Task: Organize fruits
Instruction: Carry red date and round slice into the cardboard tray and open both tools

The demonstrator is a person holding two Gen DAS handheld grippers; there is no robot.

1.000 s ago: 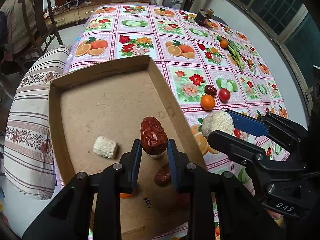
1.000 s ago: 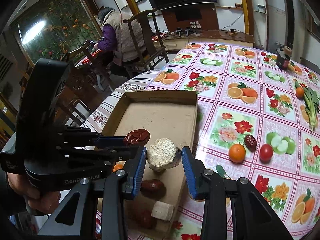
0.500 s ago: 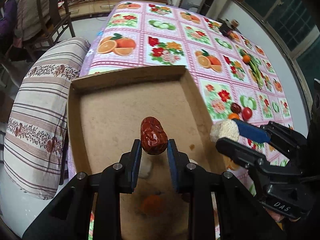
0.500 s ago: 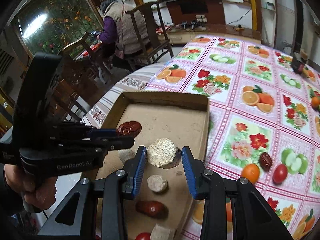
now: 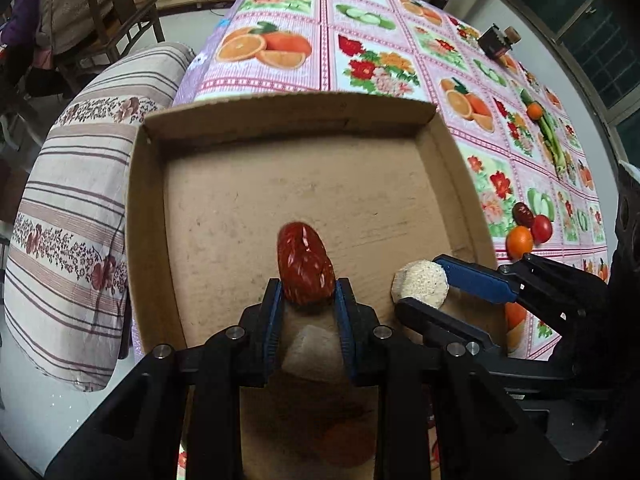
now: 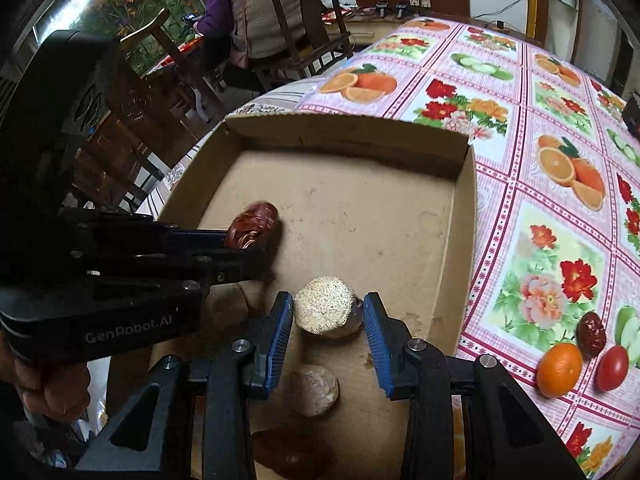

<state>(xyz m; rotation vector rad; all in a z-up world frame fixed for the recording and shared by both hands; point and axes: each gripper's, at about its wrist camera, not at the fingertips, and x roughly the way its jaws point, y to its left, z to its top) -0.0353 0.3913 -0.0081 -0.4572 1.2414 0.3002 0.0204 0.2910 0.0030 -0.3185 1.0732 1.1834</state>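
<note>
My left gripper (image 5: 307, 304) is shut on a wrinkled red date (image 5: 305, 268), held above the floor of a shallow cardboard box (image 5: 288, 120); the date shows too in the right wrist view (image 6: 252, 226). My right gripper (image 6: 327, 320) is shut on a pale grainy corn piece (image 6: 323, 310), held over the box's near right part; it also shows in the left wrist view (image 5: 420, 284). Another pale piece (image 6: 310, 390) and a blurred red fruit (image 6: 292, 454) lie in the box below the grippers.
On the fruit-print tablecloth (image 5: 360, 52) to the right of the box lie an orange (image 6: 558, 368), a dark date (image 6: 592, 334) and a red tomato (image 6: 612, 368). Green vegetables (image 5: 550, 140) lie farther off. A striped cushion (image 5: 68, 208) sits left of the box. A person sits at the back (image 6: 244, 12).
Both grippers have moved forward and lower over the box with their loads still held. The box fills more of both views and the items in it have slid under the grippers.
</note>
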